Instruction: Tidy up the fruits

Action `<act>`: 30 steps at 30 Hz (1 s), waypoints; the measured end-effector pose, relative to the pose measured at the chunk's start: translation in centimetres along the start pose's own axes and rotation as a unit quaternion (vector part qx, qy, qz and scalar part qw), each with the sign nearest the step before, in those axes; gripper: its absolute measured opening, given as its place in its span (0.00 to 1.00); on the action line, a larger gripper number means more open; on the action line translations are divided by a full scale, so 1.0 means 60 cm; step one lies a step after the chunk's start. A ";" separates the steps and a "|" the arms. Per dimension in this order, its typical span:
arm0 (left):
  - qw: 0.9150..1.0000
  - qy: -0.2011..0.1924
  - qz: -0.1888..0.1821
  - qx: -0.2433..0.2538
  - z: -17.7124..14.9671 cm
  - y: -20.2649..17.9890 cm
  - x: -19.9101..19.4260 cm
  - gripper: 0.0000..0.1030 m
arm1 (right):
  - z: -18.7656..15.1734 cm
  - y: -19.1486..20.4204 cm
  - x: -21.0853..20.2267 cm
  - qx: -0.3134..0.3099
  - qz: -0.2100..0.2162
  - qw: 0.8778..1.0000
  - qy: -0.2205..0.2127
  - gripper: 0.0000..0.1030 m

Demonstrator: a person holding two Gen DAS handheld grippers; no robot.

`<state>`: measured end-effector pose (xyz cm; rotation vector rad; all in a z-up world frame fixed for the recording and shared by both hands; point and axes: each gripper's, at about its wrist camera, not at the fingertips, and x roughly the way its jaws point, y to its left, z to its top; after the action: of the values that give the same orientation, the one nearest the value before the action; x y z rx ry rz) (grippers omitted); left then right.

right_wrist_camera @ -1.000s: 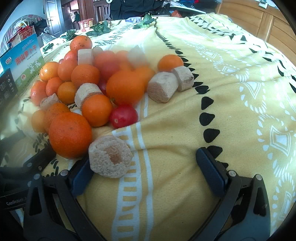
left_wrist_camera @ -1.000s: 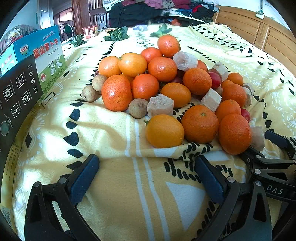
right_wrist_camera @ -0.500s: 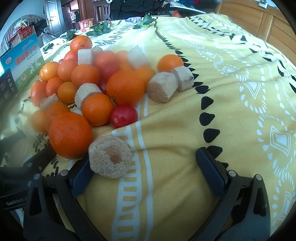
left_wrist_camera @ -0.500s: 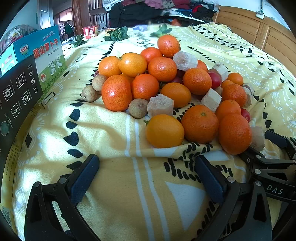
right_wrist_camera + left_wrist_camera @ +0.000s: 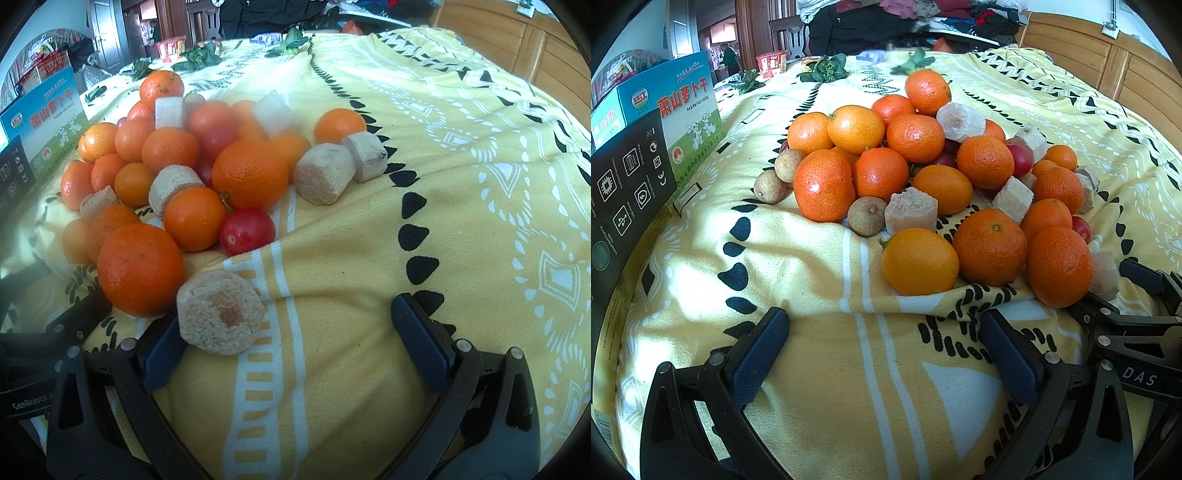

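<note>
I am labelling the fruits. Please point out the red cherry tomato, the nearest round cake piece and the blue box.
Red cherry tomato (image 5: pixel 246 232): right wrist view, its middle.
Round cake piece (image 5: pixel 221 311): right wrist view, flat cut face.
Blue box (image 5: pixel 683 96): left wrist view, printed front.

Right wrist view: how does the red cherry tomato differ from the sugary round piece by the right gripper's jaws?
The cherry tomato is glossy, red and spherical; the sugary piece is matte, beige, a flat-faced disc with an orange centre. The piece looks larger and lies nearer the jaws. Both rest on the yellow blanket.
</note>
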<state>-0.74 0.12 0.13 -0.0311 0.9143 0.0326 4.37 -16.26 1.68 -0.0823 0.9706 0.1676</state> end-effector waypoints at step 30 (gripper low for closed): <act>0.985 -0.039 -0.163 -0.028 0.047 0.093 -0.059 0.59 | 0.020 -0.009 -0.081 -0.081 0.181 0.980 -0.015 0.67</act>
<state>-0.88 5.75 4.58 -0.2295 0.8208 -0.2435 2.77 -17.10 6.37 -0.0513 0.9354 0.5810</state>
